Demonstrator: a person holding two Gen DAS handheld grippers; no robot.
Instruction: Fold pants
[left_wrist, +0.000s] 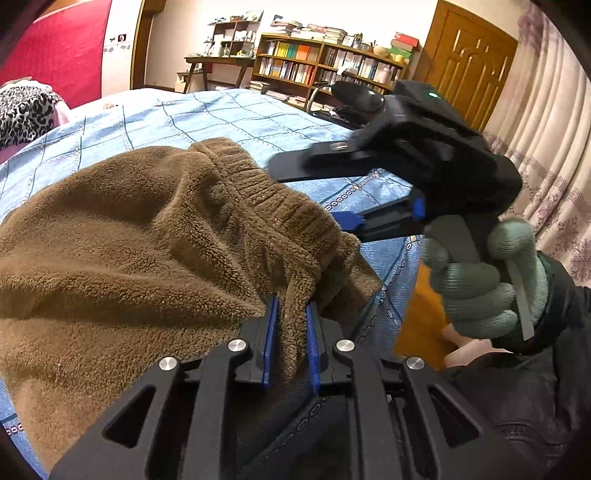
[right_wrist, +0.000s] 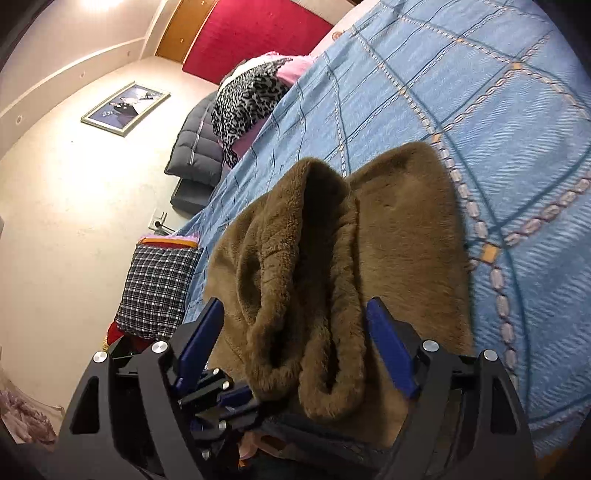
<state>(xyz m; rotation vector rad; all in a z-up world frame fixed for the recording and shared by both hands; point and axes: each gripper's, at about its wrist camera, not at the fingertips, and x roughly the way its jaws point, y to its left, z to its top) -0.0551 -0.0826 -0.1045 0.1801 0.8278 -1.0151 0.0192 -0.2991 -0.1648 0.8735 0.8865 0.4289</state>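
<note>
Left wrist view first: my left claw is clenched on a bunch of the brown fleece pants, which lie heaped on the blue checked bedspread, ribbed waistband up. Further right, my right claw reaches toward that waistband, gripped by my gloved hand. From the right wrist, its blue fingers stand spread with thick fleece folds between them, not pinched. A leopard-print cloth lies far up the bed.
</note>
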